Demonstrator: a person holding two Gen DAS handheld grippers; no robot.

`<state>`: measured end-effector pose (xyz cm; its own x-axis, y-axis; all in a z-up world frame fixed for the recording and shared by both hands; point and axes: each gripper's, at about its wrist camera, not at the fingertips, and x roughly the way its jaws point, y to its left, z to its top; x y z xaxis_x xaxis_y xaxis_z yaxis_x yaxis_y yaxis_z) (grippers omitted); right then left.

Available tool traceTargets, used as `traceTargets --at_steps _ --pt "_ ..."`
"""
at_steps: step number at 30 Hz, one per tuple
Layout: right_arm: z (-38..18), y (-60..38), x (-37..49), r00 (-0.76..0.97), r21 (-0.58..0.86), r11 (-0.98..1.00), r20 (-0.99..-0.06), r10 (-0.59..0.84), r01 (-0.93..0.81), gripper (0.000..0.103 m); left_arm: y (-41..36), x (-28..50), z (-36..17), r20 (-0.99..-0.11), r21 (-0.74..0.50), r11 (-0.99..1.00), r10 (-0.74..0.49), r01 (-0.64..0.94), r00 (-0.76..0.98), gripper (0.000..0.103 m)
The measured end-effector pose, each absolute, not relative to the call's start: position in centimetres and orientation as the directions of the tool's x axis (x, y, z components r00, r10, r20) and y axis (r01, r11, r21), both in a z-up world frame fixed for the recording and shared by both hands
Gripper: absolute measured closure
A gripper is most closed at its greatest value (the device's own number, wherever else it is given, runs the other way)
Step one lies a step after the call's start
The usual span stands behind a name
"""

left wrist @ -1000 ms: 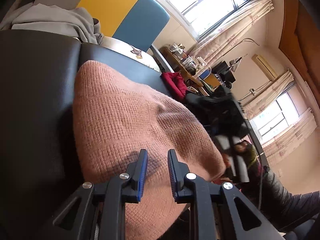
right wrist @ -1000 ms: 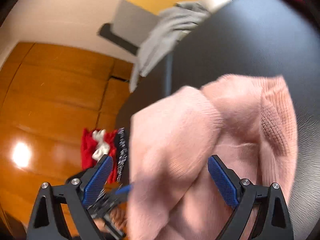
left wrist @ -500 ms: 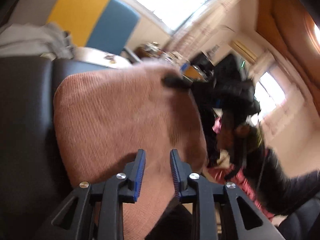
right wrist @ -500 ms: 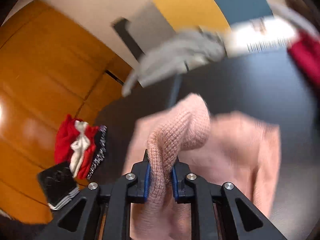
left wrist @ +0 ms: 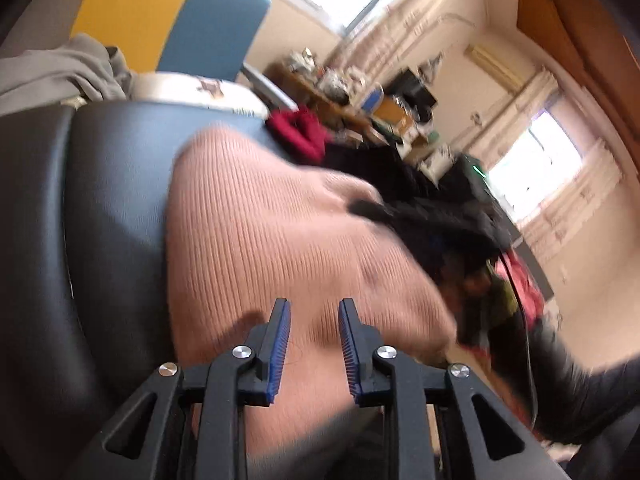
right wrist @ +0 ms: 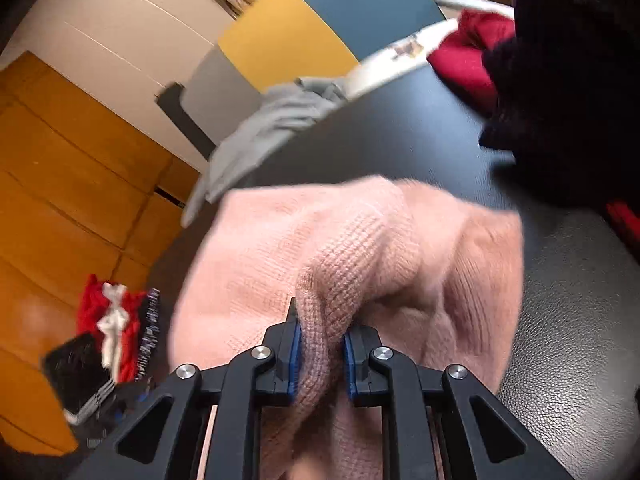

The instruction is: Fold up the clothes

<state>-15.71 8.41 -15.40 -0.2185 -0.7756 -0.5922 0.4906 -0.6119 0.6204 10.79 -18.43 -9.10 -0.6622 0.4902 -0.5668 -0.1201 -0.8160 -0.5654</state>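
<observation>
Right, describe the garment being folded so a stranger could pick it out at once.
Find the dark leather-look surface that fills the foreground. On it lies a pale pink ribbed knit sweater, with a bunched fold pinched in the right gripper. Its neighbours are a grey garment draped over the far edge, a crimson one and a black one; it alone is pink.

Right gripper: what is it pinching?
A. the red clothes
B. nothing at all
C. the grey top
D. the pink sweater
D: in the right wrist view the right gripper has both blue pads pressed onto a bunched ridge of the pink sweater, while the grey top lies farther off, hanging over the far edge of the black surface.
</observation>
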Motion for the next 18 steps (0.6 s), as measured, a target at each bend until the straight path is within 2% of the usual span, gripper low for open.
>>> traceTargets --at_steps 5,7,9,12,15,18 --pt "-8.6 10.2 -14.0 -0.309 0.564 -0.551 -0.470 -0.827 0.615 0.086 -17.5 5.4 -8.0 -0.581 -0.526 -0.838 0.479 -0.145 -0.659 0.077" --pt "-8.7 11.9 -13.9 -0.360 0.553 -0.591 -0.475 -0.803 0.588 0.086 -15.7 3.1 -9.4 -0.631 -0.510 -0.845 0.494 -0.161 -0.598 0.077" --pt "-12.6 13.9 -14.5 -0.366 0.601 -0.640 -0.526 -0.767 0.478 0.086 -14.1 1.9 -11.5 -0.677 -0.510 -0.845 0.508 -0.158 -0.532 0.078" --pt "-21.0 17.5 -14.9 -0.335 0.681 -0.682 -0.597 -0.728 0.267 0.089 -12.1 1.3 -12.4 -0.684 -0.514 -0.837 0.532 -0.187 -0.499 0.079" --pt "-24.3 21.1 -13.9 -0.402 0.854 -0.490 -0.392 -0.827 0.174 0.091 -11.2 1.3 -12.3 -0.720 -0.465 -0.864 0.495 -0.192 -0.486 0.079" --pt "-23.2 18.9 -14.3 -0.357 0.800 -0.548 -0.451 -0.818 0.243 0.090 -13.1 2.8 -12.6 -0.737 -0.477 -0.867 0.485 -0.146 -0.472 0.085"
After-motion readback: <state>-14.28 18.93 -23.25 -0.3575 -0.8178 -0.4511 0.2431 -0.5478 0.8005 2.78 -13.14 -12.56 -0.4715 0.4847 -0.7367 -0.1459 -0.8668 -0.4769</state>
